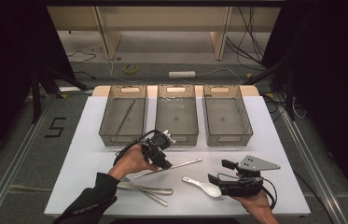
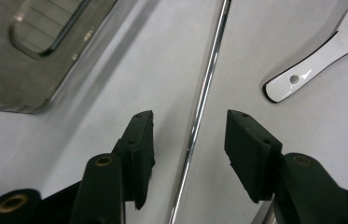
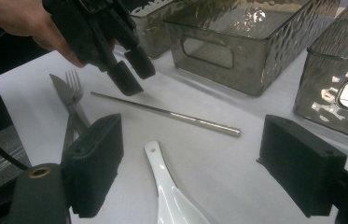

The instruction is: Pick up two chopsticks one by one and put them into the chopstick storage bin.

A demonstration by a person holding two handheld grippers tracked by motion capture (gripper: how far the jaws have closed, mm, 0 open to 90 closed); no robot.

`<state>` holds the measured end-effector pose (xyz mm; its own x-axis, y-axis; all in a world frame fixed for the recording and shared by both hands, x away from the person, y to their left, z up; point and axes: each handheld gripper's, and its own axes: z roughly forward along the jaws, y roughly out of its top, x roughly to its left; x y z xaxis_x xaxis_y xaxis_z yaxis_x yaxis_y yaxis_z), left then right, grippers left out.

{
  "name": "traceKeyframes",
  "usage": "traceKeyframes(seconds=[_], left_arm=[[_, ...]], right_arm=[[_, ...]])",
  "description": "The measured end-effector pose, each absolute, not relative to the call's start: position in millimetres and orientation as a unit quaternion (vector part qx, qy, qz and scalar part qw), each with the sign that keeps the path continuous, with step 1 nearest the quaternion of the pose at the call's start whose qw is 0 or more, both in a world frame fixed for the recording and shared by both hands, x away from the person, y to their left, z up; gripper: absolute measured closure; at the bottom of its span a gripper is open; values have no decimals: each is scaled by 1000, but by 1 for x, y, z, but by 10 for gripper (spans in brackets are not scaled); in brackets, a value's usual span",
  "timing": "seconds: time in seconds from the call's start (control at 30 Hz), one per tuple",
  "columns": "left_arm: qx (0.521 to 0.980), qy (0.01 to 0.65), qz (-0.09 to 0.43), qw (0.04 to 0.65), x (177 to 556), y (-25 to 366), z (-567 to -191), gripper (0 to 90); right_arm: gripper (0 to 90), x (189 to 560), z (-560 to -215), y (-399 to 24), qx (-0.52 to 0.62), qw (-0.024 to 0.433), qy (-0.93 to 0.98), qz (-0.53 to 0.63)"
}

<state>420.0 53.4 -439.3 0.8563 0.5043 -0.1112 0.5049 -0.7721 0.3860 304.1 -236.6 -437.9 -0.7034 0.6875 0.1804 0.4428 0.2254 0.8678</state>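
We are working over the white table [image 1: 83, 154], where three grey bins [image 1: 176, 114] are standing in a row at the far side. Our left gripper [image 2: 189, 135] is hovering over the metal chopstick [image 2: 203, 100], jaws spread with the rod lying between them, pads not touching it (it is resting flat on the table). Our right gripper [image 3: 190, 163] is holding its jaws wide apart around nothing, above the white spoon [image 3: 171, 196]. A fork [image 3: 73, 88] and a knife [image 3: 62, 91] are lying crossed nearby.

A lab-like recording room: black curtains [image 1: 3, 56], loose floor cables [image 1: 248, 32], a metal frame rail [image 1: 13, 161] around the white worktop [image 1: 92, 116].
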Motion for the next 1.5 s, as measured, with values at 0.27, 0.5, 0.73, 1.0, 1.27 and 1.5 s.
traceKeyframes(seconds=[0.27, 0.5, 0.73, 1.0, 1.27, 1.5], left_arm=[[949, 257, -16, 179, 421, 44, -452, 589], [954, 247, -9, 170, 421, 39, -455, 667], [957, 239, -11, 163, 421, 38, -455, 722], [959, 236, -12, 157, 421, 37, -459, 758], [962, 231, -4, 149, 421, 35, -461, 808], [966, 217, 4, 140, 419, 34, -460, 820]], right_arm=[[225, 305, -438, -237, 368, 120, 772, 503], [225, 304, -438, -237, 367, 120, 773, 504], [225, 303, -437, -237, 364, 122, 774, 504], [225, 303, -437, -236, 361, 124, 775, 504], [225, 303, -437, -236, 361, 124, 775, 504], [225, 303, -437, -236, 360, 125, 776, 503]])
